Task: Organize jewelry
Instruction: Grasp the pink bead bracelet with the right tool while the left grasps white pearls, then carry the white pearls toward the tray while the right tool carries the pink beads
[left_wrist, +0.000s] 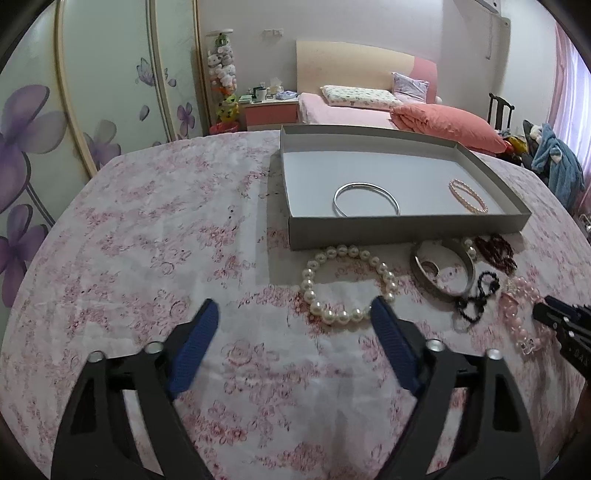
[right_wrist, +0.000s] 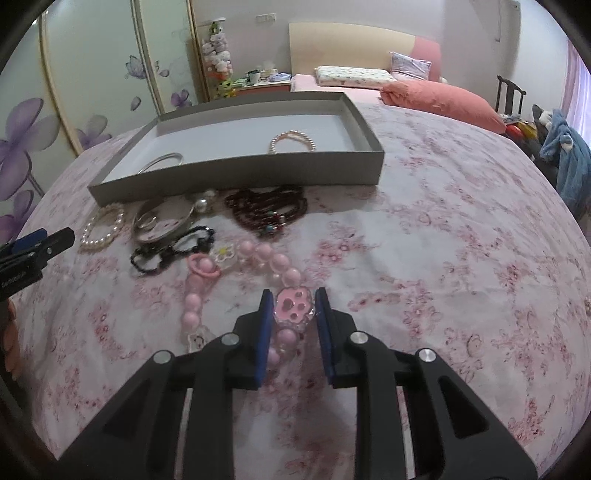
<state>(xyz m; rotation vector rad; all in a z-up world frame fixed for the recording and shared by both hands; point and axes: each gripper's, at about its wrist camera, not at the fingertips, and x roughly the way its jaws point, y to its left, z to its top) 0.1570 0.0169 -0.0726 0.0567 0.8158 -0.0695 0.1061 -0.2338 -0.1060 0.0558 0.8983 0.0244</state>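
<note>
Our right gripper (right_wrist: 293, 302) sits low on the bench with the pink flowery cloth (right_wrist: 443, 240), its jaws nearly closed around the pink paw-print charm (right_wrist: 294, 302) on the pink bead bracelet (right_wrist: 273, 258). We cannot tell if the pads press it yet. Our left gripper (left_wrist: 293, 308) is wide open with nothing in it, near the big white pearl bracelet (left_wrist: 347, 284).

The pink bracelet is floppy and light, and its round beads look slippery. The flat charm seems the best place to pinch. The shallow grey cardboard box (right_wrist: 236, 173) already has a thin silver bangle (left_wrist: 365, 197) and a small pink bead bracelet (left_wrist: 468, 195).
</note>
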